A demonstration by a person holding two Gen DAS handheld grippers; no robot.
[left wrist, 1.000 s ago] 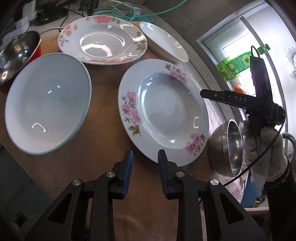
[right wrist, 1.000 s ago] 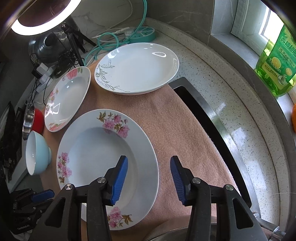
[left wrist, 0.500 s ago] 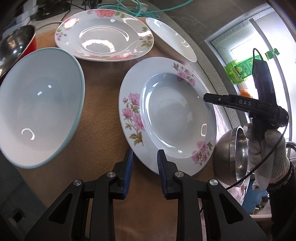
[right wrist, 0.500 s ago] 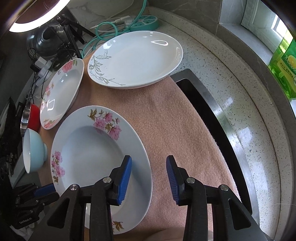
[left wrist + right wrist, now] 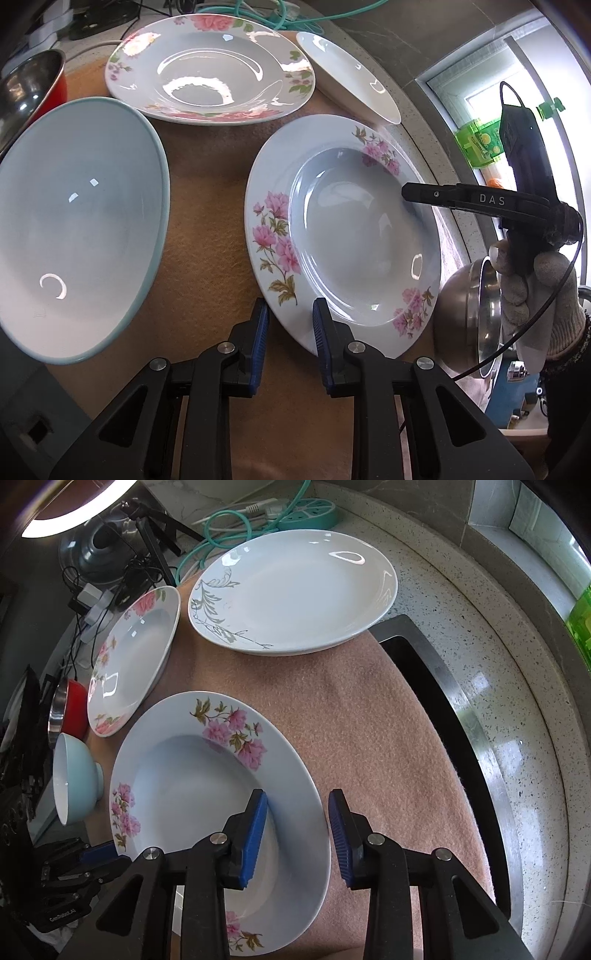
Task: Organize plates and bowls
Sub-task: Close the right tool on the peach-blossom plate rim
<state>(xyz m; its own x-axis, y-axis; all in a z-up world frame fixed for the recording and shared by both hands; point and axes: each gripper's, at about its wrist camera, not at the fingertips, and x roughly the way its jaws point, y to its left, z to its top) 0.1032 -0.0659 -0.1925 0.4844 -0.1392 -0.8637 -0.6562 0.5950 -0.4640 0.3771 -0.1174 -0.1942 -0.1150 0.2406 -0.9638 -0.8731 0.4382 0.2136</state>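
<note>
The right gripper [image 5: 297,827], jaws apart and closing, straddles the near rim of the pale, pink-flowered deep plate [image 5: 192,775]; the left gripper [image 5: 288,332], jaws narrowly apart, straddles the opposite rim.

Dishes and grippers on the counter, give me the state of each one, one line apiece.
Pink-flower deep plate: upright on the cloth, empty, rim between both grippers' pads.
Rose-pattern plate: flat, empty.
Grey-leaf white plate: flat, empty.
Light blue bowl: empty, looks upright.
Red bowl: steel-lined; contents unclear.
Steel bowl: tipped on its side.
Left gripper: astride the plate rim, grip not clear.
Right gripper: closing, pads not yet pressing.
</note>
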